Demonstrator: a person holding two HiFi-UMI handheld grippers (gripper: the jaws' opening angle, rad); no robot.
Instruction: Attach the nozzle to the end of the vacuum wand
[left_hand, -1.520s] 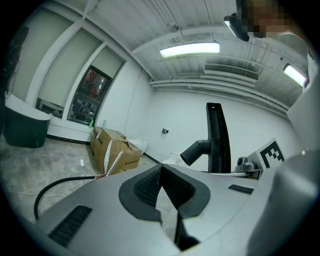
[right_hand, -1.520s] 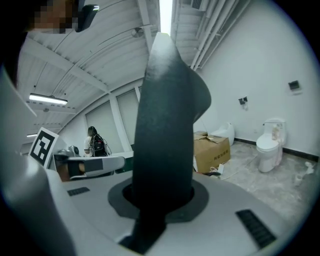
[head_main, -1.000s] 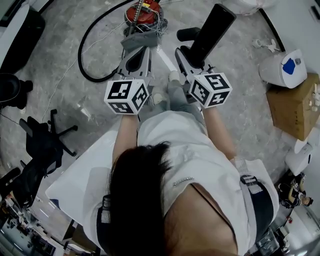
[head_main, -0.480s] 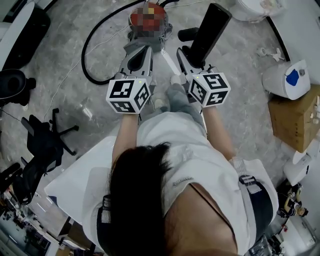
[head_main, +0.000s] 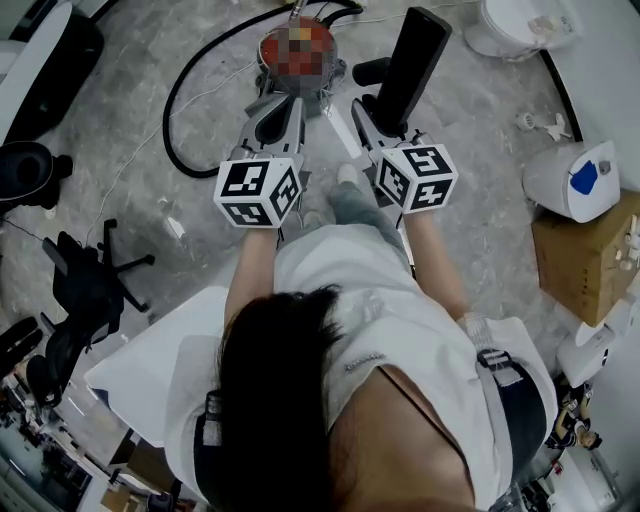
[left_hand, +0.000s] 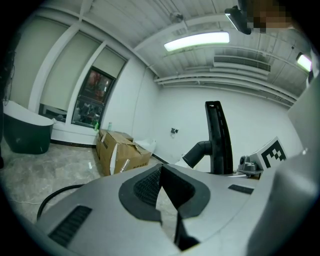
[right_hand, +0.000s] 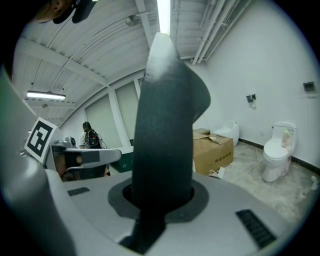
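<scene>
The black nozzle (right_hand: 165, 125) is filling the middle of the right gripper view and hiding the room behind it. Its lower end is disappearing inside the right claw (right_hand: 159, 197). In the head view the left claw (head_main: 287, 102) is overlapping the red vacuum body (head_main: 297, 45), so contact cannot be told. The hose (head_main: 167, 105) is getting lost near the top edge, and the cardboard box (head_main: 585, 260) is being cropped at the right.
</scene>
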